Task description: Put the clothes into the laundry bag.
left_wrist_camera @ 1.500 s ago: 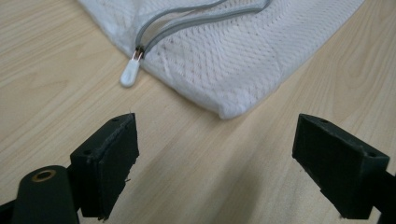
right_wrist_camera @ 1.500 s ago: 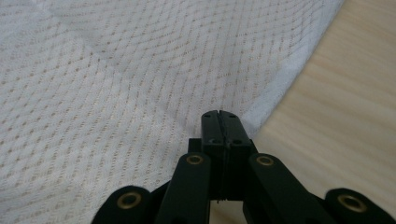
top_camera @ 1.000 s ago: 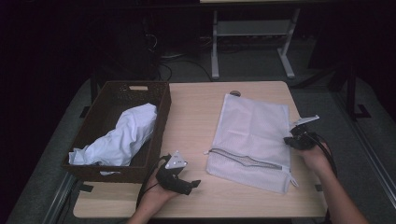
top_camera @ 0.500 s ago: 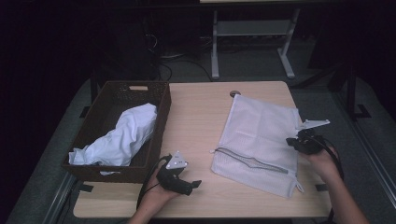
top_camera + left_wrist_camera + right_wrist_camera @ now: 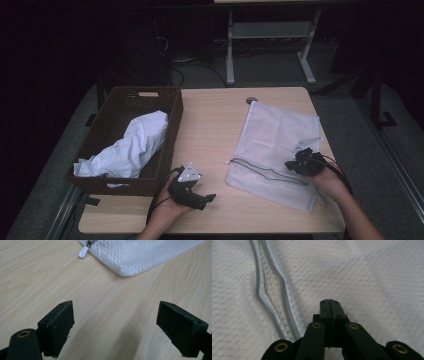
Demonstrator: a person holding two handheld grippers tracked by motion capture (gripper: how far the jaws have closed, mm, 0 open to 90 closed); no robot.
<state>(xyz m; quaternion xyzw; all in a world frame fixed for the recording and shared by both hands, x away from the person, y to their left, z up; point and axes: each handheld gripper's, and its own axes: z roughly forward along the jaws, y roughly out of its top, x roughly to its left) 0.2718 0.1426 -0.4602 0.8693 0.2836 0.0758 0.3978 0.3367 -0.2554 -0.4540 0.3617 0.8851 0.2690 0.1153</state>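
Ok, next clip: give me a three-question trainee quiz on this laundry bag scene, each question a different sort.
1. True or false: the right hand-held gripper has its jaws wide open over the white mesh zippered laundry bag.
2. What lies inside the dark brown woven basket? A) a white crumpled cloth B) a red towel C) a blue shoe
3. Fill in: the left hand-held gripper, jaws open, rests on the light wooden ____.

Key
1. False: its jaws are shut, above the mesh beside the partly open zipper.
2. A, the white crumpled cloth.
3. Table.
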